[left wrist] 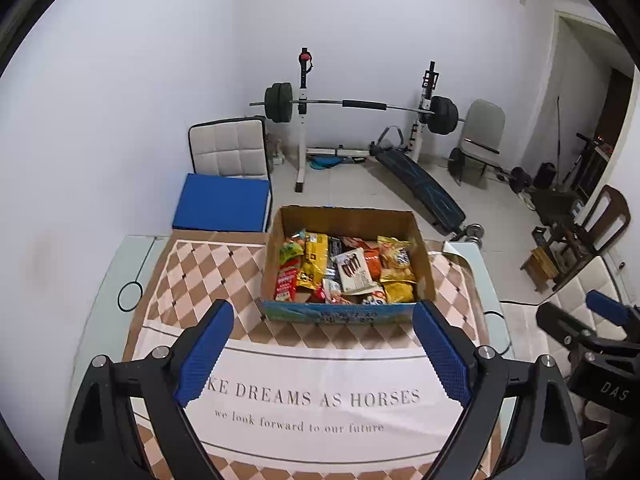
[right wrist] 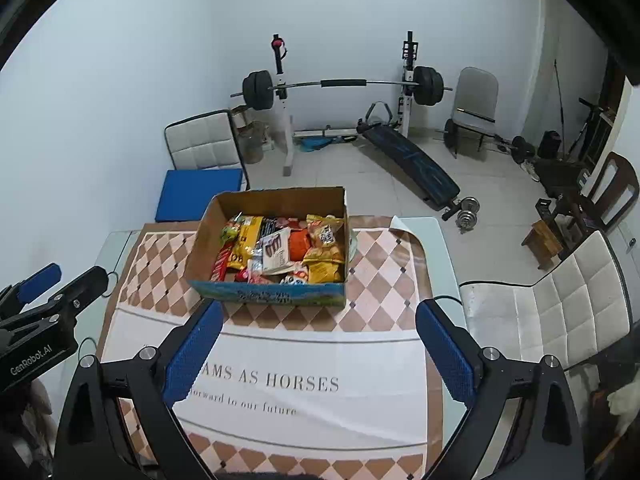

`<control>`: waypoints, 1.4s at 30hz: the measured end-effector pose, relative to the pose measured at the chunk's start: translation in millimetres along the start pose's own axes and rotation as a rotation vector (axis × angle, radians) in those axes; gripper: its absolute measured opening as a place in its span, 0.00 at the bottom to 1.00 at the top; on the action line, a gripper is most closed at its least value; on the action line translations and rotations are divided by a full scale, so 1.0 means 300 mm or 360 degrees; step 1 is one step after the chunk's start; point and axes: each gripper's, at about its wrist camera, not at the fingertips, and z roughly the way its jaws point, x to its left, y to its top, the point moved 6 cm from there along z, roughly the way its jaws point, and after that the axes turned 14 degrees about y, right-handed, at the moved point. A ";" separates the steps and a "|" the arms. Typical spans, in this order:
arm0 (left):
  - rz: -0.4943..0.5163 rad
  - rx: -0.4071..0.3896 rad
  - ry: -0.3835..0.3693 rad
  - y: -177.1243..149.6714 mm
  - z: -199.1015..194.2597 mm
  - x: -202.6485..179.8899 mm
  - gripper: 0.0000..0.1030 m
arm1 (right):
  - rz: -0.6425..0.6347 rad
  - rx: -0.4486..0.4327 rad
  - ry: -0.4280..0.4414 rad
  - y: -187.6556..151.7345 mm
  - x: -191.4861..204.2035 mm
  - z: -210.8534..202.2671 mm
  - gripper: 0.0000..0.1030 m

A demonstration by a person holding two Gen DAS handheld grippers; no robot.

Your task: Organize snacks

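1. Snacks [left wrist: 344,272] all lie packed in the cardboard box [left wrist: 424,264] at the far middle of the table; sorting looks done, or not begun.
2. Left gripper [left wrist: 324,344] and right gripper [right wrist: 320,344]: jaws apart, empty, near side.
3. Next: reach in, or withdraw.
4. Checked tablecloth [left wrist: 192,272]; weight bench [left wrist: 420,184] beyond.

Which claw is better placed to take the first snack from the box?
Roughly even, slightly the left. Both the left claw and right claw hover open and empty before the cardboard box. The box sits more centred between the left claw's fingers.
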 end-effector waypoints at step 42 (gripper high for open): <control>0.0052 -0.0070 0.0038 0.095 0.142 -0.090 0.89 | 0.0019 -0.0031 -0.0083 0.124 -0.074 0.213 0.98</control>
